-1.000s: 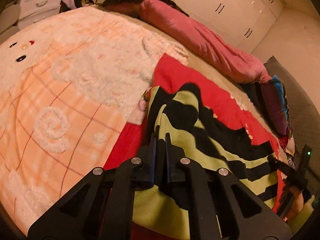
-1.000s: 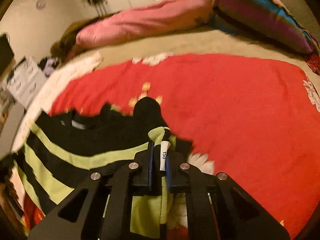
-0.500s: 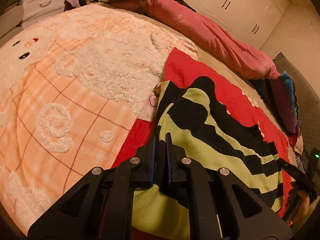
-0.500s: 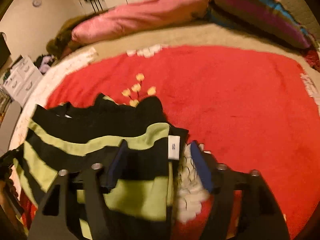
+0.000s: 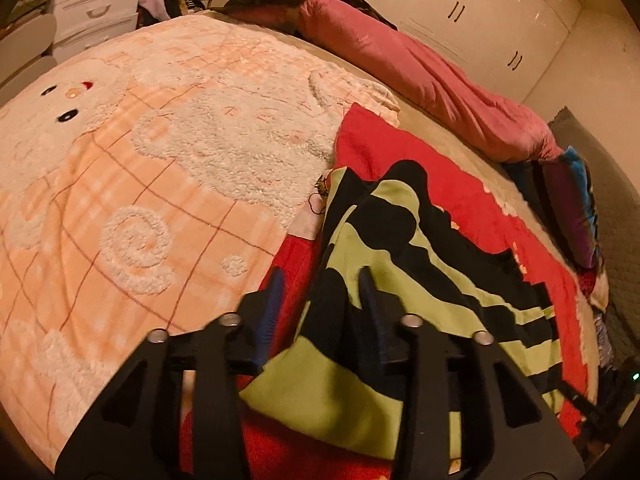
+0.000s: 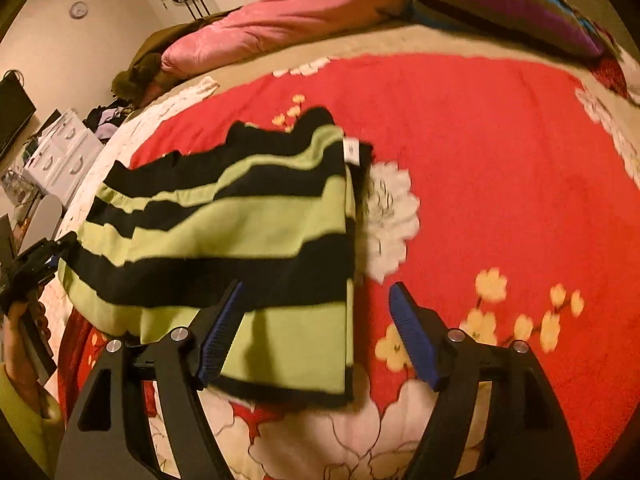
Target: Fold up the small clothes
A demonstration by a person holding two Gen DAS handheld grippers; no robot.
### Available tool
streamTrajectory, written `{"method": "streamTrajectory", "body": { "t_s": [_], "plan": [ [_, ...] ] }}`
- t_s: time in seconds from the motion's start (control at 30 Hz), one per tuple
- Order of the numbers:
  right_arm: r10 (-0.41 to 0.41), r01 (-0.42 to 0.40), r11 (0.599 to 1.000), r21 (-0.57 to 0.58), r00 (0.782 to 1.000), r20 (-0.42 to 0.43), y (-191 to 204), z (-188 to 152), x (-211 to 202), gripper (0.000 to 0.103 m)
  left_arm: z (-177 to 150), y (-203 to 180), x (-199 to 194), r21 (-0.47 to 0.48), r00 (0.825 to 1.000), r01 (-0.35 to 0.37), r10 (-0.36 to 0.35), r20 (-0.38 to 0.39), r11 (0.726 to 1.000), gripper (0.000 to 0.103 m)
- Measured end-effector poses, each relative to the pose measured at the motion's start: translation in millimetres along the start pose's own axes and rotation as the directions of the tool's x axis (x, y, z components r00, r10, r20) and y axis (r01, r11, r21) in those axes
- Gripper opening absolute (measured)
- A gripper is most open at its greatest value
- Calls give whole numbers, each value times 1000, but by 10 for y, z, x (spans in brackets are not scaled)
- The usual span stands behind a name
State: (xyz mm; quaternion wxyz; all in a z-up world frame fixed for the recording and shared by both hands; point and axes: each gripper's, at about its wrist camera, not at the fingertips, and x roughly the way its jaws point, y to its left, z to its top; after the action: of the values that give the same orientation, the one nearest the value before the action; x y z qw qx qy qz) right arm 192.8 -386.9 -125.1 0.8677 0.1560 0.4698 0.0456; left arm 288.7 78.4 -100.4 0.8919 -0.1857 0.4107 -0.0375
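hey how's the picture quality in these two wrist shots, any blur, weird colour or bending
Left wrist view: warm orange indoor cast, strong fisheye bending of the wardrobe doors, dark vignetted corners, striped garment fairly sharp. Right wrist view: same cast and curvature, but motion-smeared; the garment's white label is unreadable and the red blanket's flowers look soft.

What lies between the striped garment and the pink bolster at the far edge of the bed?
In the right wrist view, past the striped garment comes the red flowered blanket, then a strip of bare beige bedcover before the pink bolster.
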Motion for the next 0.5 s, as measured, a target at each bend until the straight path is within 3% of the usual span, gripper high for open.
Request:
{"method": "streamTrajectory", "body": {
  "t_s": [0.07, 0.17, 0.23, 0.3, 0.33, 0.43, 0.5],
  "plan": [
    [7, -6, 1000, 23, 1000, -18, -22, -51, 32, 72, -22, 15, -41, -13, 1000, 9, -9, 3, 1000, 41],
    [29, -27, 998, 53, 999, -42, -50, -98, 97, 66, -94, -6, -31, 8, 1000, -9, 9, -28, 1000, 41],
    [59, -55, 996, 65, 997, -59, -47, -119, 137, 45, -154, 19, 2, 8, 998, -25, 26, -60, 1000, 41],
    [95, -88, 992, 86, 993, -72, -44, -143, 170, 37, -192, 74, 17, -16, 997, -22, 20, -79, 1000, 41],
    [98, -91, 992, 88, 993, -73, -41, -147, 174, 29, -209, 119, 18, -43, 996, -4, 0, -86, 999, 38],
    [99, -94, 993, 71, 993, -68, -2, -132, 164, 19, -255, 238, 29, -127, 989, 95, -108, -99, 987, 5],
    [99, -96, 994, 60, 994, -53, 21, -115, 121, 15, -275, 272, -7, -142, 988, 118, -130, -79, 983, 3]
  ]
}}
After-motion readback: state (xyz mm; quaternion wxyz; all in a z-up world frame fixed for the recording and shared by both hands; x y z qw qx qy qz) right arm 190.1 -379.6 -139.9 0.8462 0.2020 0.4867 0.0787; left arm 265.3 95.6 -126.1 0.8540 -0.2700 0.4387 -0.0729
